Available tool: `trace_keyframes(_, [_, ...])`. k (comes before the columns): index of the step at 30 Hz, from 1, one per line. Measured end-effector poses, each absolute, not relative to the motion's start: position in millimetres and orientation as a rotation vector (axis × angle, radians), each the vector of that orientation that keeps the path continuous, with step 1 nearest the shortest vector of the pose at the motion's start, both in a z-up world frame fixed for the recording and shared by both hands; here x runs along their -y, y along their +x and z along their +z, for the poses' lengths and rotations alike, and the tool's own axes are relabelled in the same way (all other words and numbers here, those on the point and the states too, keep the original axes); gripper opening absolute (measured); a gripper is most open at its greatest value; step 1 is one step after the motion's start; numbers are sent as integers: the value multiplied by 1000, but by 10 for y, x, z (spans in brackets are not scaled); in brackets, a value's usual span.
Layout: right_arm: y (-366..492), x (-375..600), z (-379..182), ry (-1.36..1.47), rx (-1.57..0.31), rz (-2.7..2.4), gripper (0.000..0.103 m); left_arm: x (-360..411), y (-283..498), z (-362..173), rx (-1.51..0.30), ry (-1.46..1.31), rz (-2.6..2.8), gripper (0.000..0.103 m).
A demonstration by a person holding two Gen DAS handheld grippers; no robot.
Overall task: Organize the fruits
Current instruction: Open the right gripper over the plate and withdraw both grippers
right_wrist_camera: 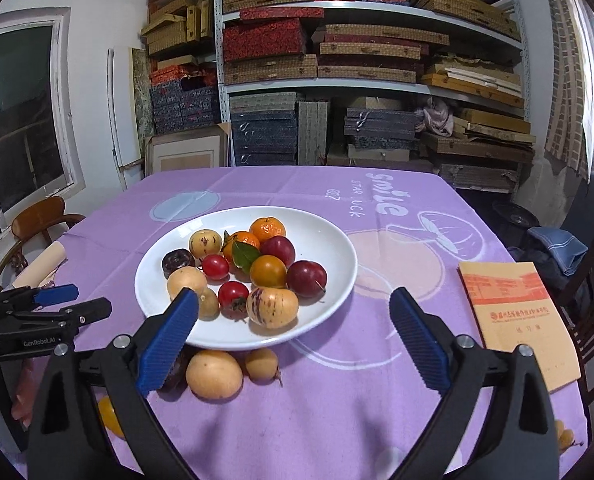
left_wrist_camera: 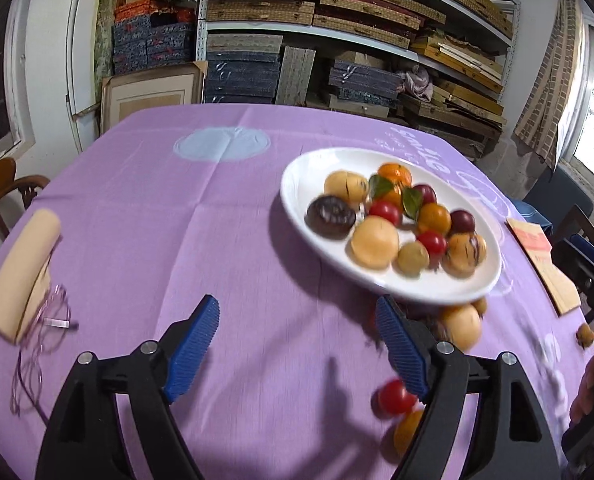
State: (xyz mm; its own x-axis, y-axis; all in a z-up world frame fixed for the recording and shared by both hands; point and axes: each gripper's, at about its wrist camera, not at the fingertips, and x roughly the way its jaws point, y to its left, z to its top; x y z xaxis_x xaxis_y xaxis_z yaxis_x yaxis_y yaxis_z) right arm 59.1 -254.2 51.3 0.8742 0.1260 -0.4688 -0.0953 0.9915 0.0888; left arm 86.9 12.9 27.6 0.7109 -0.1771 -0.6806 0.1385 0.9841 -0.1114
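A white plate [right_wrist_camera: 337, 248] heaped with fruit sits mid-table on the purple tablecloth [right_wrist_camera: 337, 420]. Just in front of the plate lies a yellow melon [right_wrist_camera: 214, 374]. Left gripper [left_wrist_camera: 297, 344] and right gripper [right_wrist_camera: 293, 340] both gape wide and empty. An orange booklet [right_wrist_camera: 517, 320] lies right of the plate.

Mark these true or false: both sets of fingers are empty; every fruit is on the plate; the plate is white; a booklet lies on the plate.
1. Both the left gripper and right gripper are open and empty. True.
2. Every fruit is on the plate. False: a yellow fruit and others lie on the purple tablecloth.
3. The plate is white. True.
4. The booklet lies on the plate. False: it lies on the cloth, apart from it.
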Motion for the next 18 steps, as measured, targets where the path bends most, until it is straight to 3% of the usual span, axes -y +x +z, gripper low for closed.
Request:
trace_keyframes(9, [407, 2704, 334, 107, -514, 93, 95, 212, 282, 194, -746, 44, -245, 82])
trace_keyframes(18, [434, 2763, 301, 146, -532, 100, 95, 438, 258, -9, -795, 74, -294, 81])
